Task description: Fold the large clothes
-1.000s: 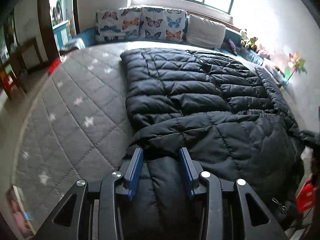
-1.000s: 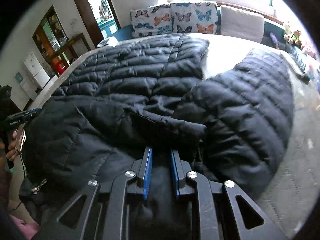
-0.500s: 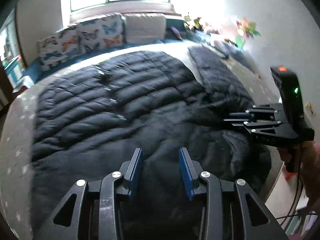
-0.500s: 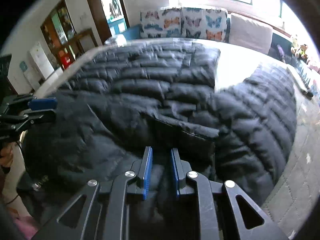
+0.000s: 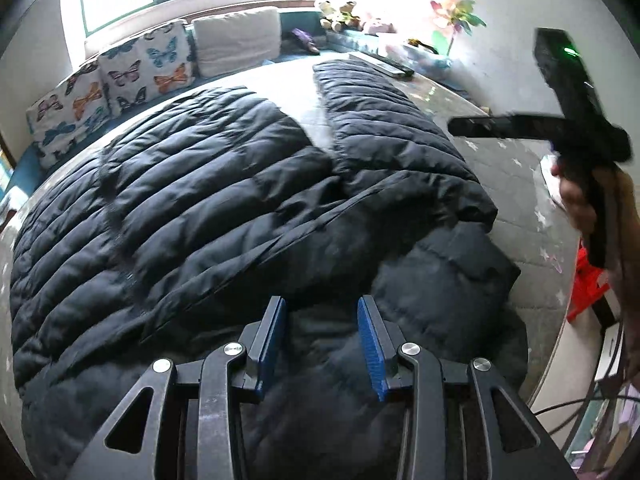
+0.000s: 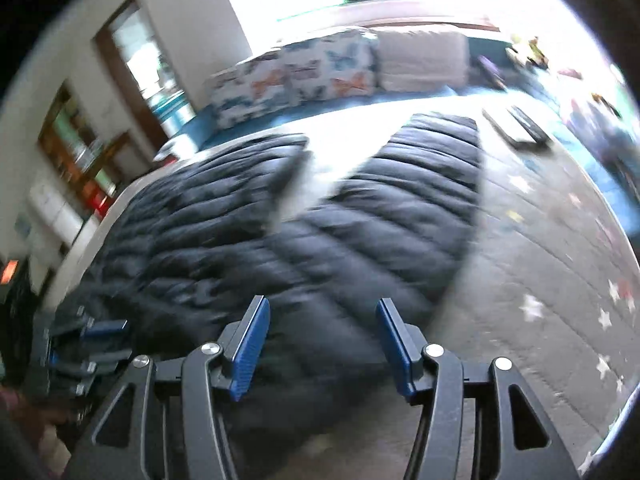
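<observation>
The black puffer jacket lies spread on the bed, directly ahead of and beneath both tools. The left hand-held gripper hangs over the jacket's near edge with its blue pads spread — nothing between them. The right hand-held gripper is spread wide too, empty, above the jacket's near right part — this view is blurred. Butterfly cushions line the far side.
</observation>
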Demonstrator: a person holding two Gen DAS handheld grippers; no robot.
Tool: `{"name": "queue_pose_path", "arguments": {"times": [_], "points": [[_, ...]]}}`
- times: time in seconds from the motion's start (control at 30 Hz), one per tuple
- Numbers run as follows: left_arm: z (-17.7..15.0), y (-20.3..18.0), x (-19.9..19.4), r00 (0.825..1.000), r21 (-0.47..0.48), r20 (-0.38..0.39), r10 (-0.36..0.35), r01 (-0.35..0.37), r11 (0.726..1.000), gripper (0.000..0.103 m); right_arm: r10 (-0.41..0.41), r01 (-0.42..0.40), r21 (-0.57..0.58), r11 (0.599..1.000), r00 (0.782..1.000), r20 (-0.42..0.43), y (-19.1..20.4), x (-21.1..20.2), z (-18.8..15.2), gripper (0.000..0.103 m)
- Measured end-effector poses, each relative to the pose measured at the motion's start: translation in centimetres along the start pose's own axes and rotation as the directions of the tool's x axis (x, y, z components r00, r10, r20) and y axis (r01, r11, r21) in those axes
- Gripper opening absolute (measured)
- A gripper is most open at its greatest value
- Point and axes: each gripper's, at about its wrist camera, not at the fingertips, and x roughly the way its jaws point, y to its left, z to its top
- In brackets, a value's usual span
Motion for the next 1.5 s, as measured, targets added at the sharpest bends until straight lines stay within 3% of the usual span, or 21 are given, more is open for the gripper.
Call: {"name": "queue_pose_path", "arguments": {"times": [0.13, 0.23, 0.5, 0.77, 0.83, 0.9, 0.97, 1.07, 1.27, 1.37, 1.5], "points": [[1.4, -1.1, 1.4, 0.999, 0.023, -0.011, -0.030, 0.030, 0.999, 0.042, -0.033, 0.036, 0.117, 0.992, 0.999, -0.031, -5.0, 1.7, 1.1, 0.060], [2.3, -1.3, 2.3, 0.998, 0.023, -0.023, -0.058, 0.059, 0.998, 0.042, -0.003, 0.012, 0.186, 0.982, 0.999, -0.047, -7.4, 3.3, 1.7, 0.060], [3.5, -0.9, 4.2, 0.993, -0.010, -0.050, -0.109, 0.108, 0.994, 0.042, 0.122, -0.117, 0.249, 0.961, 0.992, -0.007, -9.5, 6.6, 4.1, 0.060], [3.9, -0.1, 5.3, 0.989, -0.036, -0.046, -0.142, 0.141, 0.989, 0.042, 0.291, -0.284, 0.264, 0.922, 0.957, 0.015, -10.2, 10.1, 7.5, 0.060], [4.0, 0.2, 5.5, 0.987, -0.053, -0.045, -0.156, 0.154, 0.987, 0.042, 0.324, -0.319, 0.283, 0.904, 0.946, 0.031, -10.5, 10.7, 7.8, 0.055], [4.3, 0.6, 5.6, 0.984, -0.072, -0.049, -0.171, 0.167, 0.983, 0.042, 0.346, -0.340, 0.305, 0.889, 0.938, 0.038, -10.7, 11.3, 8.0, 0.033], [4.6, 0.9, 5.5, 0.981, -0.092, -0.051, -0.186, 0.181, 0.979, 0.042, 0.367, -0.362, 0.324, 0.874, 0.929, 0.048, -10.9, 11.4, 7.9, 0.024], [5.0, 1.0, 5.3, 0.980, -0.113, -0.035, -0.194, 0.189, 0.975, 0.042, 0.352, -0.358, 0.309, 0.881, 0.933, 0.079, -10.5, 10.0, 7.9, 0.015], [5.9, 0.4, 6.2, 0.988, -0.107, -0.015, -0.156, 0.153, 0.982, 0.045, 0.316, -0.355, 0.243, 0.903, 0.931, 0.183, -8.4, 4.6, 9.8, 0.011], [6.0, 0.2, 6.8, 0.989, -0.109, -0.007, -0.150, 0.148, 0.983, 0.050, 0.311, -0.357, 0.193, 0.914, 0.921, 0.233, -6.3, 1.2, 10.4, 0.011], [5.7, 0.5, 5.5, 0.986, -0.126, 0.013, -0.165, 0.166, 0.978, 0.051, 0.299, -0.340, 0.111, 0.934, 0.912, 0.280, -2.5, -3.6, 10.1, 0.011]]}}
